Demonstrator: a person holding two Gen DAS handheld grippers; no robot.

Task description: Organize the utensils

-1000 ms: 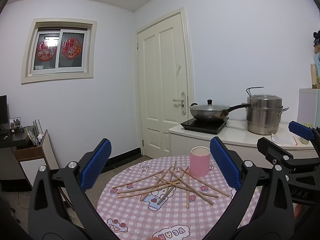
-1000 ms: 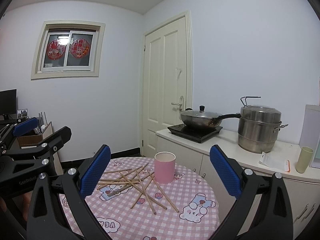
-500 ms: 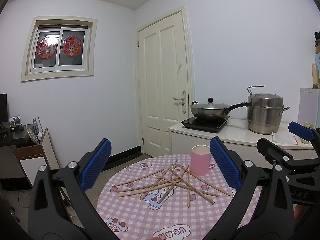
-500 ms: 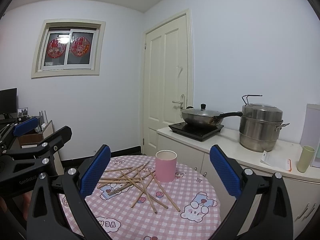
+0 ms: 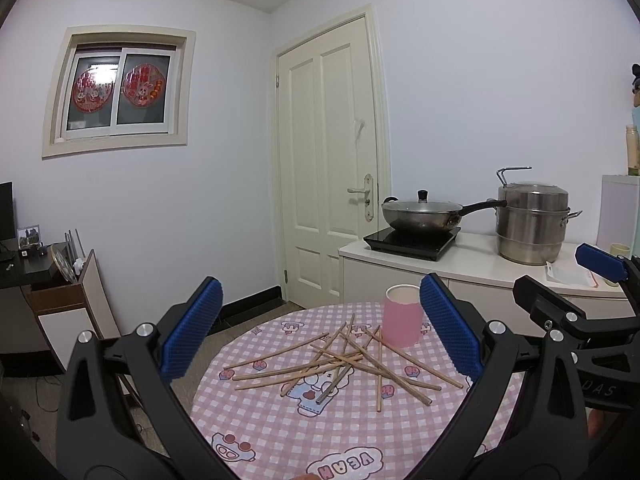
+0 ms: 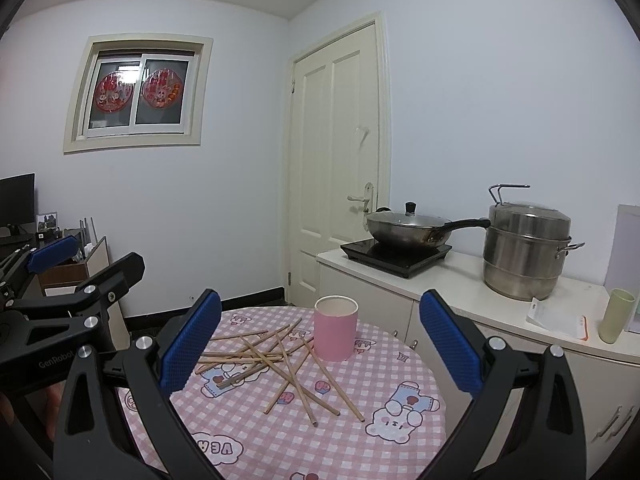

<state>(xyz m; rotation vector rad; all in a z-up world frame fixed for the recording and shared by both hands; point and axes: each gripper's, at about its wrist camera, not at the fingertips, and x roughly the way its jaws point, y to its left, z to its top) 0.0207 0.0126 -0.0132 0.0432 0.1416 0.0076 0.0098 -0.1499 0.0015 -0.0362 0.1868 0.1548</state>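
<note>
Hovering grippers: left gripper (image 5: 320, 332) and right gripper (image 6: 320, 340) are both gaping, released, grasping nothing.
Chopsticks (image 5: 344, 364): lying scattered mid-table (image 5: 260, 420).
Pink cup (image 6: 335, 328): standing upright beside them, toward the far edge.

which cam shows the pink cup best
The right wrist view: the cup stands whole and unblocked between the open claw's fingers. In the left wrist view the cup is smaller, and the left claw's finger overlaps its edge.
</note>
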